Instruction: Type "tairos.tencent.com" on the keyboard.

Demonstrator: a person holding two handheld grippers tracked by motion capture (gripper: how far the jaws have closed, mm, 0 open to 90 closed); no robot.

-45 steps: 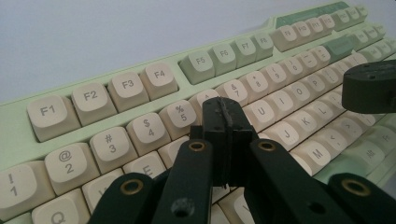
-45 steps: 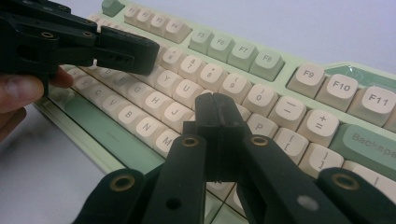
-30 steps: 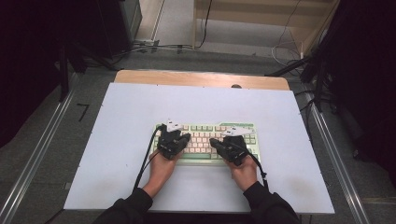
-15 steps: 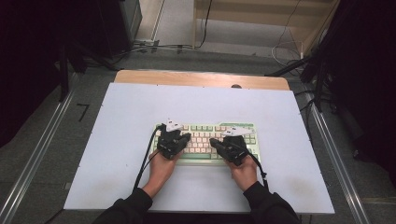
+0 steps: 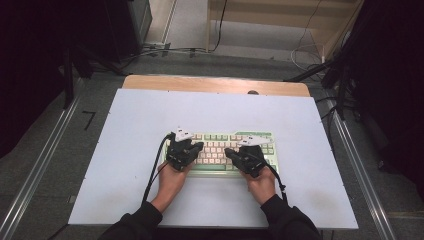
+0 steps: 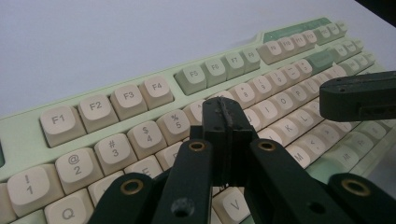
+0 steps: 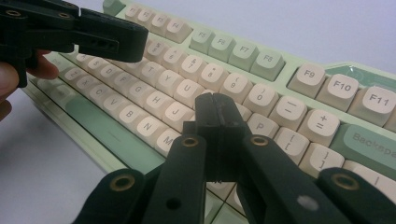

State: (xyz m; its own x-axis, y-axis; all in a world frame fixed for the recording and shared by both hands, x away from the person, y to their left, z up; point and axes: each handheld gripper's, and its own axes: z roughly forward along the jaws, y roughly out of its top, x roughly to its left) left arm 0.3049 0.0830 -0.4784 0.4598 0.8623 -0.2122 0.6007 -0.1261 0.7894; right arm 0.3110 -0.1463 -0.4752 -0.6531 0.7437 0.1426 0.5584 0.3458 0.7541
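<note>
Both tongs, left (image 6: 223, 116) and right (image 7: 217, 112), pressed together over pale-green keyboard (image 5: 220, 150); rounded cream keycaps.

Even, soft light falls from above on the white table (image 5: 150, 130), which reads bright against dark, underexposed surroundings at both side edges. Shadows are faint. The high view is slightly grainy. In both gripper views the keyboard (image 6: 140, 93) is sharp mid-frame and blurs toward its far end; there is no glare.
</note>
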